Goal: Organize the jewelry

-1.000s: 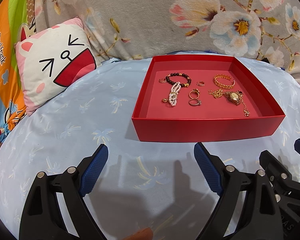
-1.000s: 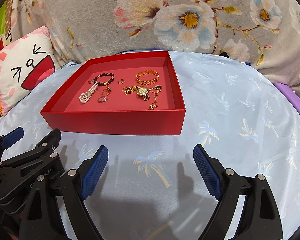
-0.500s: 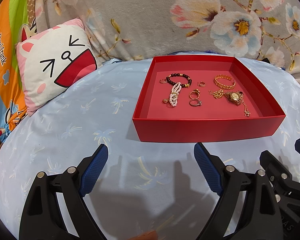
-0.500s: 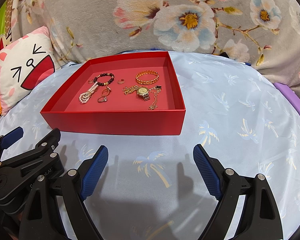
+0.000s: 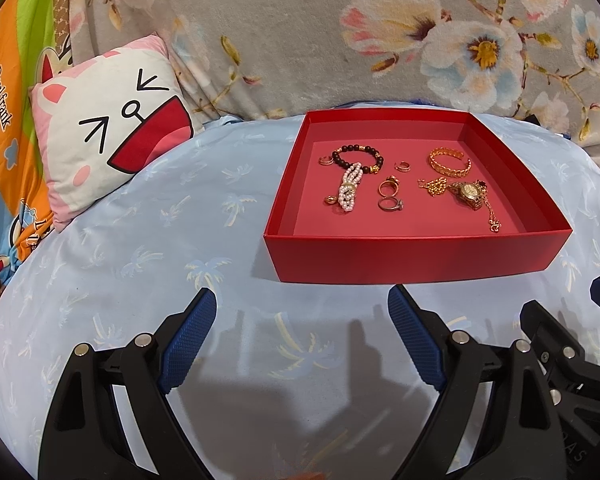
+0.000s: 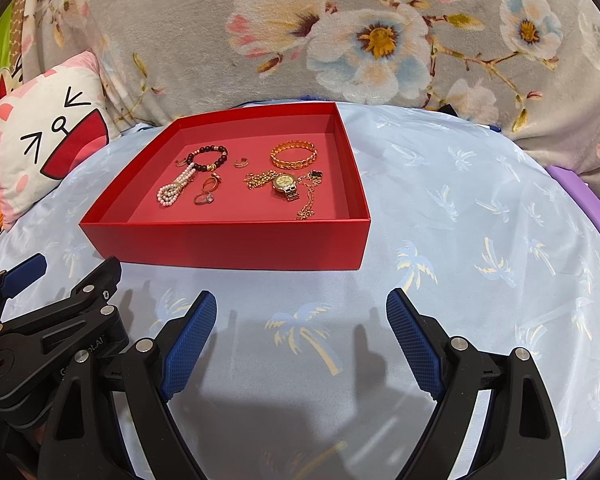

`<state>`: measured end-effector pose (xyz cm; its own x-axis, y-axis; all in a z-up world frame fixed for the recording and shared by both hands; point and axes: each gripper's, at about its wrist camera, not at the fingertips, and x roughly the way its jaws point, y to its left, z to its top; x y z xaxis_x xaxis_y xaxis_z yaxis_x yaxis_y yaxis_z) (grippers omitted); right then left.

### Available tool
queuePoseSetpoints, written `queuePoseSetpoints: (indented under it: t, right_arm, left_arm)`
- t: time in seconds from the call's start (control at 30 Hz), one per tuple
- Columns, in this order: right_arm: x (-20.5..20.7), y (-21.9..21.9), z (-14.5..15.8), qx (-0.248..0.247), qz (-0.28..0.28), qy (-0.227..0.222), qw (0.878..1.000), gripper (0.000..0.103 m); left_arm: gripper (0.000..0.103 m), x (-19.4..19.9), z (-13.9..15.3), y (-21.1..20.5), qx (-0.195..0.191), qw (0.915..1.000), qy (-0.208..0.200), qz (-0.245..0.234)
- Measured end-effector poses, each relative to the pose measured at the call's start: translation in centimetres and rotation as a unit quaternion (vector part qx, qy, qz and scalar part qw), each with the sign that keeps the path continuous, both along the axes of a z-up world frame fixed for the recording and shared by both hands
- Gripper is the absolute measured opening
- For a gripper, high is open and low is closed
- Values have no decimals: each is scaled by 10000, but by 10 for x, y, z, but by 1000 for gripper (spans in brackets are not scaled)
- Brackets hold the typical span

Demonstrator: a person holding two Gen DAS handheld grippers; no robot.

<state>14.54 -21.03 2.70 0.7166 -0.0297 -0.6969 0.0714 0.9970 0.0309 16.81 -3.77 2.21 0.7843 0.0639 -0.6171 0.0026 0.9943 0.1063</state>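
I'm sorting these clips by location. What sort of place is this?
Most likely a bedroom, on a bed: a palm-print sheet under the red tray of jewelry, a cartoon-face pillow beside it, and a plush floral blanket behind.

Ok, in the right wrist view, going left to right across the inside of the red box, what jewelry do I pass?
pearl strand → ring with a stone → small ear cuff → gold wristwatch → black clover charm. All lie in the red box.
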Motion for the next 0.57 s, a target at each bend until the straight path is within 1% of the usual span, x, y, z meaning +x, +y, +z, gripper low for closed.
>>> queuePoseSetpoints:
  t: [0.57]
  right_arm:
    - [0, 0, 0, -13, -3, 10, 10000, 85]
  left_arm:
    - [85, 2, -1, -1, 35, 10000, 12, 0]
